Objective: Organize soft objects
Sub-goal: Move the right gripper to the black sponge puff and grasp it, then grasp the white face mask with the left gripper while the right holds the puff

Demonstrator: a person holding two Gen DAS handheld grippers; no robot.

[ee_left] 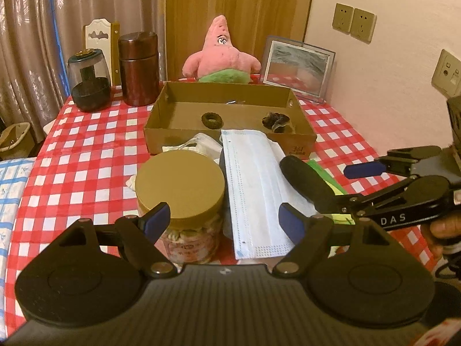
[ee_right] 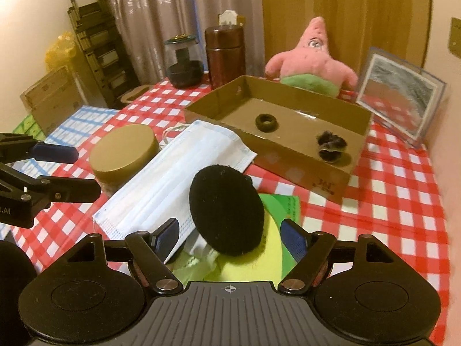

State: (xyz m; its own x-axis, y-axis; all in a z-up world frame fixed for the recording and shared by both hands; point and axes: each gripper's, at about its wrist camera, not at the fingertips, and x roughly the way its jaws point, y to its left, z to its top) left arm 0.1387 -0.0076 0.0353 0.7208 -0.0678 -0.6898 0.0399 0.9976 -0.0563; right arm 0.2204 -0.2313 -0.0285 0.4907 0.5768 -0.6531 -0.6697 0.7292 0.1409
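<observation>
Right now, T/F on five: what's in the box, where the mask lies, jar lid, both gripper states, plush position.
1. The cardboard box holds two dark hair ties. True.
2. The face mask lies inside the box. False: it lies on the table in front of it.
3. The jar has its gold lid on. True.
4. Both hand-held grippers, left and right, are shut. False: both open.
5. The pink plush sits in the box. False: behind it.

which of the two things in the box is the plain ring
The left one: a neat dark ring with an open centre. The other, nearer the box's right end, is a crumpled, fuzzy scrunchie with no clean hole.
</observation>
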